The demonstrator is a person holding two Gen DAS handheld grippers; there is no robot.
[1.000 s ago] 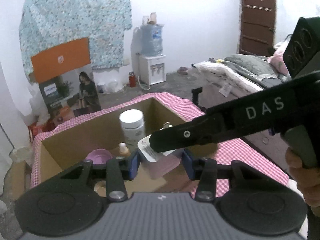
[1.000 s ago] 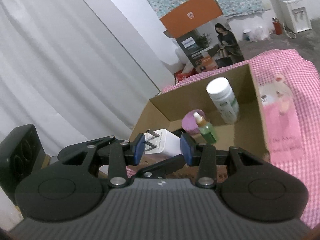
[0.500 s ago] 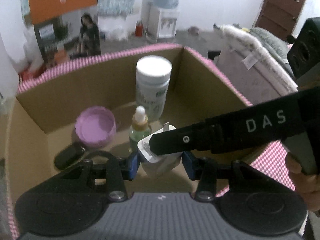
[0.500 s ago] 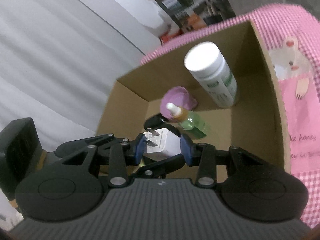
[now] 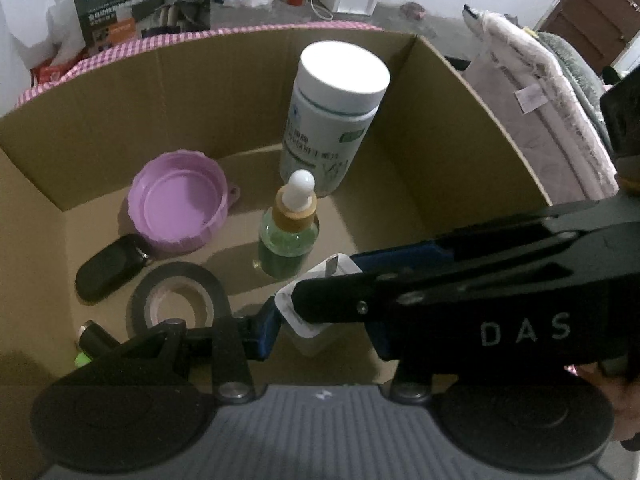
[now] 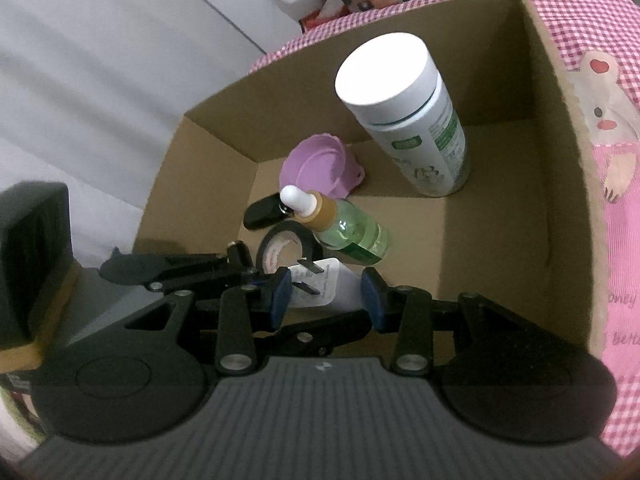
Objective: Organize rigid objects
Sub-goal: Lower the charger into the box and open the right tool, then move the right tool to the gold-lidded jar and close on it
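Left hand-held gripper (image 5: 320,330): jaws narrowed on the white charger plug (image 5: 308,326), one blue pad on each side of its body – held over the near part of the cardboard box (image 5: 460,120).
Right hand-held gripper (image 6: 326,294): also clamped on the same white charger plug (image 6: 340,290), its blue pads pressing the two sides; in the left wrist view it crosses from the right, black, lettered "DAS".
White charger plug: carried by both hand-held grippers at once, metal prongs pointing away from the right wrist camera, hanging above the box floor near the box's front wall.
Hand: part of a person's hand (image 5: 616,392) shows at the right edge of the left wrist view, outside the box.
Dropper bottle (image 5: 290,232): green glass, tan collar, white bulb; upright on the box floor, just beyond the plug.
Tape roll (image 5: 176,304): black, flat on the box floor, left of the plug and close to the left pad.
Black key fob (image 5: 110,266): lying in the box beside the tape roll, touching the purple lid.
Purple lid (image 5: 178,208): open side up, in the box's left half – beyond the fob.
White bottle (image 5: 332,116): tall, white cap, green label, upright near the box's far wall.
Small dark item with green tip (image 5: 90,344): at the box's near left corner; too hidden to identify.
Cardboard box: open-topped, standing on a pink checked cloth (image 6: 592,12).
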